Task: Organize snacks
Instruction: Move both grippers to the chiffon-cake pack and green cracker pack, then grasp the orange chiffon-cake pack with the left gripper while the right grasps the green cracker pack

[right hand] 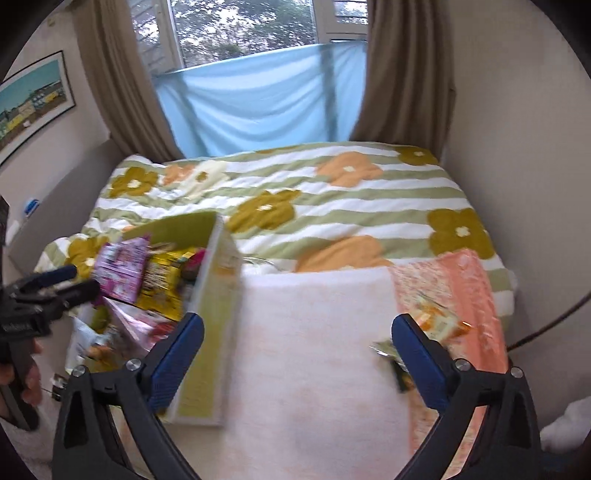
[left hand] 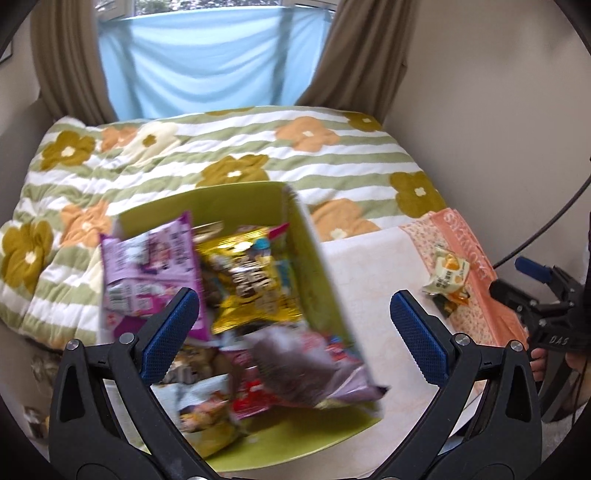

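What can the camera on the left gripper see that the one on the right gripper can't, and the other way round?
Only the left view looks down into the green box, showing the gold bag and purple bag from above, plus lettering on the orange cloth. Only the right view shows the framed picture and the window. Both share the flowered blanket, blue sheet, curtains and the small snack packet on the cloth.

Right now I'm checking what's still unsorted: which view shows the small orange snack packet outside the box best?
The left wrist view: the small orange snack packet lies unobstructed on the orange cloth. In the right wrist view it is blurred and partly behind a finger.
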A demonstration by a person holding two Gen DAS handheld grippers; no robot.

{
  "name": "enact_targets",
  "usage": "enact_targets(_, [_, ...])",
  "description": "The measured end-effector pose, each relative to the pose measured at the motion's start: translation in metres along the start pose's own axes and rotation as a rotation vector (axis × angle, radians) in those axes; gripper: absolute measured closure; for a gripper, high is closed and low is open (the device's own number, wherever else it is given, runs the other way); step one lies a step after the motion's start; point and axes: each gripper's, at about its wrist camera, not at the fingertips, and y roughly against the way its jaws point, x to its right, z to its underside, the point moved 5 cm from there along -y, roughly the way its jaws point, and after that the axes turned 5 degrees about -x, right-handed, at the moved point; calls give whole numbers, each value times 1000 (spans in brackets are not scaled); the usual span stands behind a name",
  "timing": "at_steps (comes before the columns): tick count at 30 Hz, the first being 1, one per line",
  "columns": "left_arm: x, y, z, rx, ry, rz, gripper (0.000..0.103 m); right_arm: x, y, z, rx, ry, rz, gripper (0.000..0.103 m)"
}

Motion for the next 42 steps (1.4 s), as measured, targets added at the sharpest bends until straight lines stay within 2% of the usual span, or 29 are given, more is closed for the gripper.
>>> enact_targets(7, [96,-51,-14,-77,-96,47,0,85,-19,38,-73,3,68,1])
enact_targets(10, [138,-78,-16,-130,-138,94,0,111,-30,51,-83,4,70,1])
enact_targets(13, [183,-110,-17,-196,-210,131,0,130,-40,63,-108,-18,44,1])
enact_targets(16, [224,-146,-15,-266,-288,153,0,144,-54,75,-178,-57,13,1])
enact_targets(21, [274,-199,-6,-360,-385,178,0,152,-68,88,-176,-73,6,1])
enact_targets(26, [290,-247,0,-438,-417,171,1,155,-90,101,-200,-56,13,1])
enact_targets(28, [294,-261,2,-455,-424,169,4,154,-95,103,-195,-45,19,1])
enact_targets(30, [295,-272,5,-474,-426,177,10,153,-101,104,-197,-28,22,1])
enact_targets(32, [296,-279,6,-490,-396,224,15,150,-106,106,-204,-5,28,1])
enact_targets(33, [296,-281,6,-496,-383,239,26,149,-107,106,-204,2,29,1])
enact_targets(37, [295,-286,4,-502,-375,254,34,144,-113,105,-213,42,52,1])
enact_targets(38, [294,-286,4,-501,-379,247,38,144,-115,105,-216,46,55,1])
enact_targets(42, [282,-288,-3,-490,-385,207,41,145,-122,104,-228,38,59,1])
